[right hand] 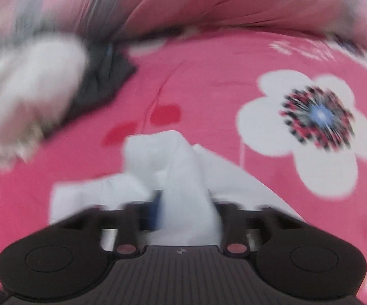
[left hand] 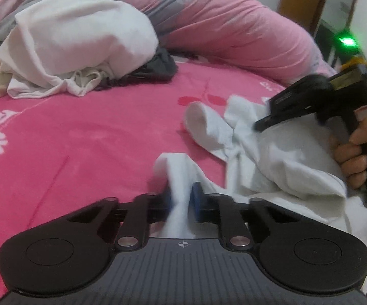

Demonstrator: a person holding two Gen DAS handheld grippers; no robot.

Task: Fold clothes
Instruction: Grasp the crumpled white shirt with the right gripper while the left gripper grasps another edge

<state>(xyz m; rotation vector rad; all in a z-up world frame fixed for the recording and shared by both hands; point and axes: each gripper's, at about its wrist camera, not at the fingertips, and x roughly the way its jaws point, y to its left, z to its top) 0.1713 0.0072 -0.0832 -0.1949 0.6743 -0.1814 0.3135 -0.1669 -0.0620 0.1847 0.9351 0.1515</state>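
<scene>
Now both hand-held grippers, left (left hand: 180, 200) and right (right hand: 183, 211), pinch the white garment (left hand: 272, 157).

Both wrist views skim low, sharing the pink bedsheet (left hand: 94, 132).

Evenly lit, soft indoor light, no hard shadows; only faint shade under the white garment (left hand: 272, 152) beyond the left fingers. Slight overexposure on the white pile (left hand: 81, 38) far ahead and to the left of the fingers, detail washed out there. One bright green lamp glow (left hand: 347, 41) far right, flaring. Left wrist view mostly sharp, smeared only where cloth meets the fingertips (left hand: 198, 198). Right wrist view heavily motion-blurred throughout: streaked flower print (right hand: 318, 117) ahead right of the fingers, smudged pale mass ahead left. Strong fisheye bending in both, bedsheet (left hand: 94, 139) bulging, corners dark and vignetted.
</scene>
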